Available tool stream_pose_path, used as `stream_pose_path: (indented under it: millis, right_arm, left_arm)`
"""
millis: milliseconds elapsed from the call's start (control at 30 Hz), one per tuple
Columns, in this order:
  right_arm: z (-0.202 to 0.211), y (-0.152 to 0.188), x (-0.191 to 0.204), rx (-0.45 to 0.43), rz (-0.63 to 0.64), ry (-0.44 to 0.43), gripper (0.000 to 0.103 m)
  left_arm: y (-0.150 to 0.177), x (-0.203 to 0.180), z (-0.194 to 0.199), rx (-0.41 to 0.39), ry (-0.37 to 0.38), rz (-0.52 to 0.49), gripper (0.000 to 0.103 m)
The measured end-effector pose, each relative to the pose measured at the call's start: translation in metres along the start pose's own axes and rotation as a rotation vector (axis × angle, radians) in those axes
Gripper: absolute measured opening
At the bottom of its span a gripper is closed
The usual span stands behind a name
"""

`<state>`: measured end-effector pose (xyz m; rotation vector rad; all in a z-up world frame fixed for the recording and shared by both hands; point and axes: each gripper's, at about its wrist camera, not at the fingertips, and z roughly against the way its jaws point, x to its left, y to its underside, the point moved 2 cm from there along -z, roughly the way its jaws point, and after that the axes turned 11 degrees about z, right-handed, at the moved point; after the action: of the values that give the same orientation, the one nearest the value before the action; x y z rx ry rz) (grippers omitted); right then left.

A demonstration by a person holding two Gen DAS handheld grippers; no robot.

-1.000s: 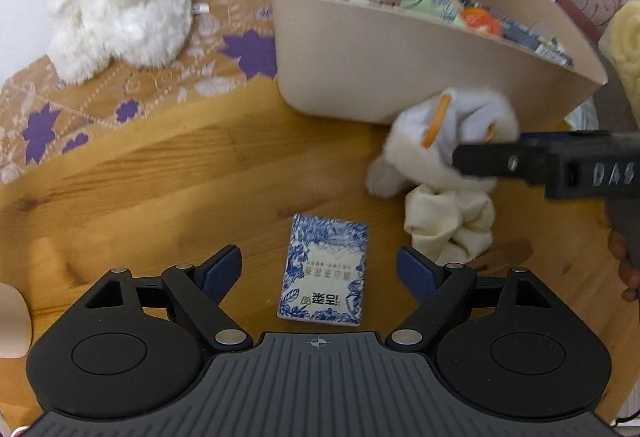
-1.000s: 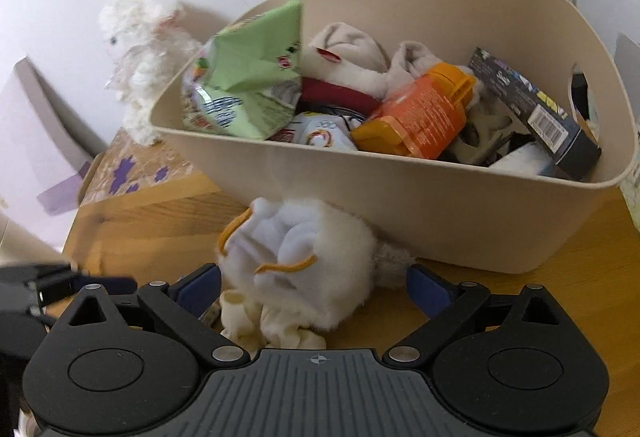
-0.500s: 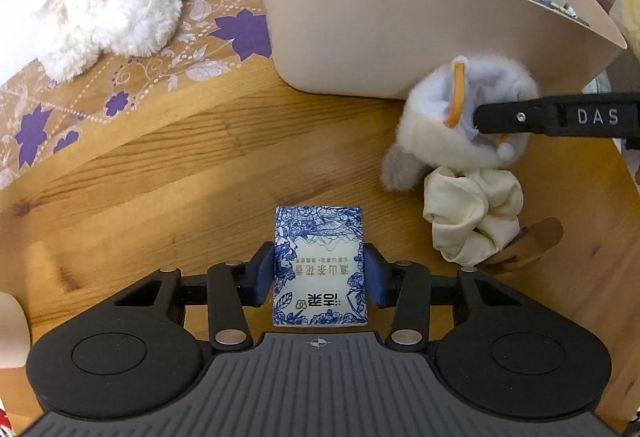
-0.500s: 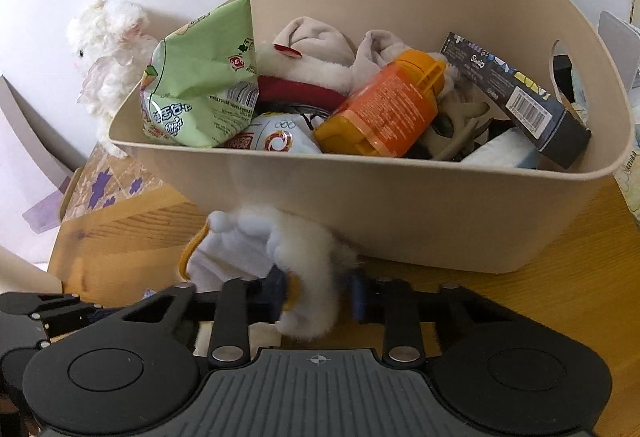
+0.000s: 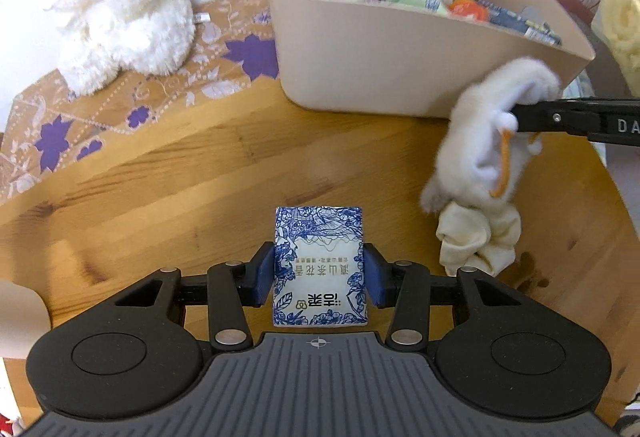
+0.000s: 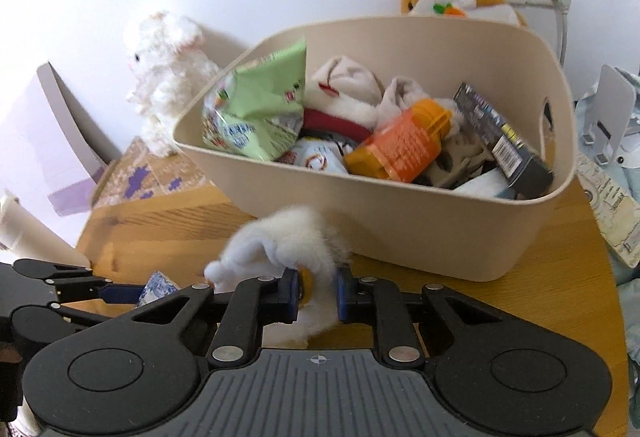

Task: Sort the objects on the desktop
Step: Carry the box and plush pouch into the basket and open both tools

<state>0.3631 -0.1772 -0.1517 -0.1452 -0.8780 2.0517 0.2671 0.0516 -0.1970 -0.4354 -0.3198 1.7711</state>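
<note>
A: Is the tidy-up done?

B: Not yet. The beige bin is already full of stuff, like a snack bag and an orange bottle.

A: What's left?

B: The left gripper squeezes a blue tissue pack in front of the bin. The right gripper pinches a fluffy white toy beside the bin's wall. A cream cloth lies under the toy.

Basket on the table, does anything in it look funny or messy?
Yes. The beige basket is stuffed: a green snack bag pokes above its rim, and an orange bottle and a dark box lie tilted on crumpled cloth. Nothing has spilled out.
</note>
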Motion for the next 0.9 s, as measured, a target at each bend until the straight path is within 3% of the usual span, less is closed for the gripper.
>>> stream_pose_path:
  millis: [400,633,900]
  right_arm:
    - [0.067,-0.02,-0.02,-0.117,0.014,0.014,0.016]
    - [0.105,-0.041,-0.042,-0.199,0.021,0.061,0.016]
    - [0.118,-0.067,-0.072,-0.273,-0.015,0.137,0.016]
  left_arm:
    - [-0.041,-0.016,0.05,-0.153,0.064,-0.019,0.046]
    - [-0.078,-0.046,0.069,-0.231,0.124,-0.049,0.046]
    - [-0.117,-0.09,0.071,-0.294,0.183,-0.084,0.046]
